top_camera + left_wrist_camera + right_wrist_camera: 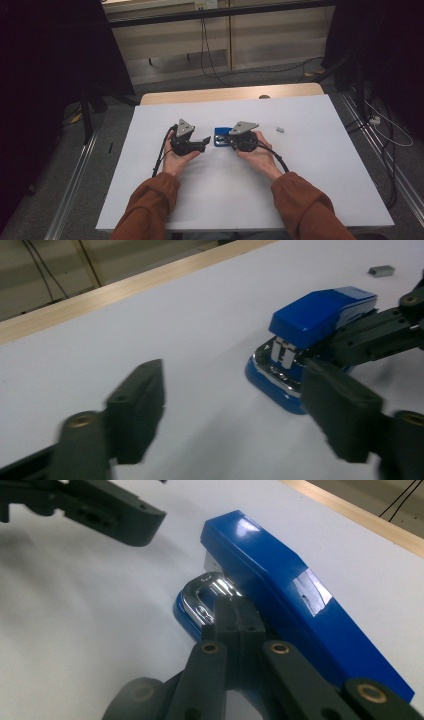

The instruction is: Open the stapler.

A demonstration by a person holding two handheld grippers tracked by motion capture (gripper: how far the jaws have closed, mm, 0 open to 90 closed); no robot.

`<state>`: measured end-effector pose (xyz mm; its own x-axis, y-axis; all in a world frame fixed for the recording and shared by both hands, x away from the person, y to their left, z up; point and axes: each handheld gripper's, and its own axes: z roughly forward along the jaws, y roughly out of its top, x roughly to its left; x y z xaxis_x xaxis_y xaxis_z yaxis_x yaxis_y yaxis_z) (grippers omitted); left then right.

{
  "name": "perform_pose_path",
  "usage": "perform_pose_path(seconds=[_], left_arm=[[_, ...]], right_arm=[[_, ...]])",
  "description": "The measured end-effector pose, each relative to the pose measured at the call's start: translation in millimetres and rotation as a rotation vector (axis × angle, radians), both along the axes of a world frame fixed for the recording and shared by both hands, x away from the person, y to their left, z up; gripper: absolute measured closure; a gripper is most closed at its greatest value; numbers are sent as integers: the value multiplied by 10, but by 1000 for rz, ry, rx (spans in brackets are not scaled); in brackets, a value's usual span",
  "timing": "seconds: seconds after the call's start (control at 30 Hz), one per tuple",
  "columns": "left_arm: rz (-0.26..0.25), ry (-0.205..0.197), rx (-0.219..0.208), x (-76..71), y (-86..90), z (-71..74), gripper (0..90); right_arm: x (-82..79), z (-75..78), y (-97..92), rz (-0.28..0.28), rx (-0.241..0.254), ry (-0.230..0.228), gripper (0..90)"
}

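One stapler (221,137), one staple block (280,129)

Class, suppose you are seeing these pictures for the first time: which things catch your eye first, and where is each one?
A bright blue stapler sits mid-table on the white table, between two black grippers. The right gripper has its jaws together, pushed into the stapler's mouth over the shiny metal base plate. The left gripper stands open just short of the stapler's front, and a small grey block lies apart farther right.
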<state>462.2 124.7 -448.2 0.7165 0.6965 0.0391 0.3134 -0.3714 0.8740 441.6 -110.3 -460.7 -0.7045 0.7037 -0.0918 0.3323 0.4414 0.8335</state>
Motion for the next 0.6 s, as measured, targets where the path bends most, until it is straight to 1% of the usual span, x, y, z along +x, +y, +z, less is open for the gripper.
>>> perform_pose_path(seconds=[0.03,0.1,0.13,0.17,0.2,0.3,0.33,0.4,0.43,0.47,0.5,0.53,0.57,0.6], left_arm=[[0,-6,6,-8,-13,-2,348],[-16,-1,4,-14,-26,-2,451],[-12,-3,9,-17,-33,-3,513],[-18,-1,7,-13,-35,-9,556],[-32,9,0,-6,-39,-19,596],[-54,17,6,-6,-57,-46,726],[-59,20,0,-9,-68,-53,767],[-64,43,-19,-10,-85,-57,843],[-68,42,-23,-11,-96,-58,861],[-71,41,-17,-10,-106,-60,881],[-75,46,-26,-7,-117,-67,894],[-78,57,-29,-4,-127,-72,900],[-77,63,-23,0,-137,-74,900],[-85,65,-27,4,-148,-80,900]], right_arm=[[1,-1,0,0,1,0,900],[2,-2,-1,-1,4,3,900],[3,-2,-2,-1,5,3,900],[2,-3,-2,-1,6,3,900],[2,-5,-4,-1,7,2,900],[1,-4,-1,-3,6,3,900],[0,-5,0,-3,6,2,900],[0,-4,1,-4,7,3,900],[0,-5,2,-3,9,3,900],[1,-5,3,-2,10,4,900],[1,-4,5,1,11,7,900],[0,-1,8,3,7,5,900],[-4,1,11,3,6,9,900],[-5,2,11,3,7,10,900]])
